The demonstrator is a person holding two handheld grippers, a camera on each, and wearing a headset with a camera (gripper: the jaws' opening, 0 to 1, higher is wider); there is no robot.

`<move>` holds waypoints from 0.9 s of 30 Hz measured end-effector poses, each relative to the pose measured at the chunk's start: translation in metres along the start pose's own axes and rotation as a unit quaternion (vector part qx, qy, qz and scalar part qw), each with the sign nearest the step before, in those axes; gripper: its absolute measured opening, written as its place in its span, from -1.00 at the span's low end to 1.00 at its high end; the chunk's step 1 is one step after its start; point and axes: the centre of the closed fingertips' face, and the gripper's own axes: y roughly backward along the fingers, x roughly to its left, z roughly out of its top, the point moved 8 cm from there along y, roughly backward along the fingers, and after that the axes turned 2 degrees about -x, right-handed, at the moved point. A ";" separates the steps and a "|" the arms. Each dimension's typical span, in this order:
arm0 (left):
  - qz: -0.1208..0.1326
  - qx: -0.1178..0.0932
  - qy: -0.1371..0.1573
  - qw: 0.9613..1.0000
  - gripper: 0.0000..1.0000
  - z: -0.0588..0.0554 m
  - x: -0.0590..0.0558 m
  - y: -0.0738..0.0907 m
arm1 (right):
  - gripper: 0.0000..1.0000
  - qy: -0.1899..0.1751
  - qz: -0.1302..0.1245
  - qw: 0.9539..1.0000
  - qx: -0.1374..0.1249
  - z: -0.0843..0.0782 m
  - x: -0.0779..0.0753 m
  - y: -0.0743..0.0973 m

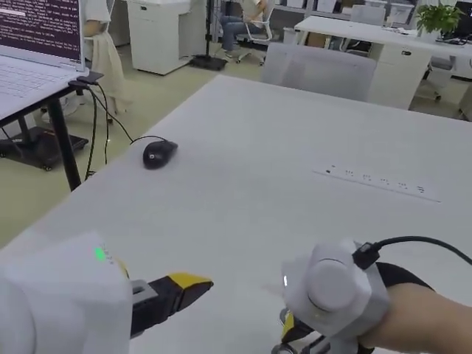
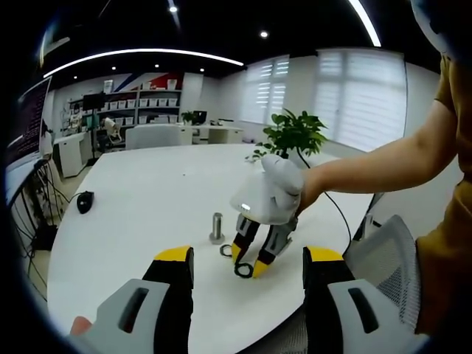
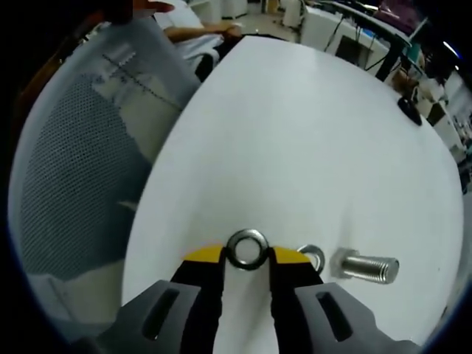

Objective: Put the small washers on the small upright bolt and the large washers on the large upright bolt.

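Note:
In the right gripper view my right gripper [image 3: 247, 258] is shut on a metal washer [image 3: 246, 234], held edge-on between its yellow tips just above the white table [image 3: 295, 133]. A second washer [image 3: 312, 256] lies flat next to a steel bolt [image 3: 366, 267]. The left gripper view shows that bolt [image 2: 217, 227] standing upright, the loose washer [image 2: 226, 251] at its foot, and the right gripper [image 2: 249, 264] with its washer [image 2: 239, 271] slightly nearer. My left gripper [image 2: 248, 254] is open and holds nothing, back from the bolt. The head view shows the left gripper [image 1: 181, 287] and right gripper [image 1: 291, 332] low down.
A black mouse [image 1: 158, 153] and a white power strip [image 1: 380, 181] lie farther out on the table. A laptop [image 1: 37, 44] sits on a side desk at the left. A grey mesh chair [image 3: 88, 147] stands against the table's near edge.

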 end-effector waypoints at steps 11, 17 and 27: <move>-0.001 0.003 -0.006 1.000 0.18 0.001 0.000 0.001 | -0.56 -0.025 -0.002 1.000 0.002 0.000 0.001 0.001; -0.001 0.005 -0.004 1.000 0.18 0.000 0.000 0.001 | -0.56 -0.029 -0.002 1.000 0.000 -0.003 0.003 0.005; -0.007 0.005 -0.007 1.000 0.18 0.000 -0.002 -0.003 | -0.56 -0.036 -0.016 0.999 0.002 -0.010 -0.001 0.024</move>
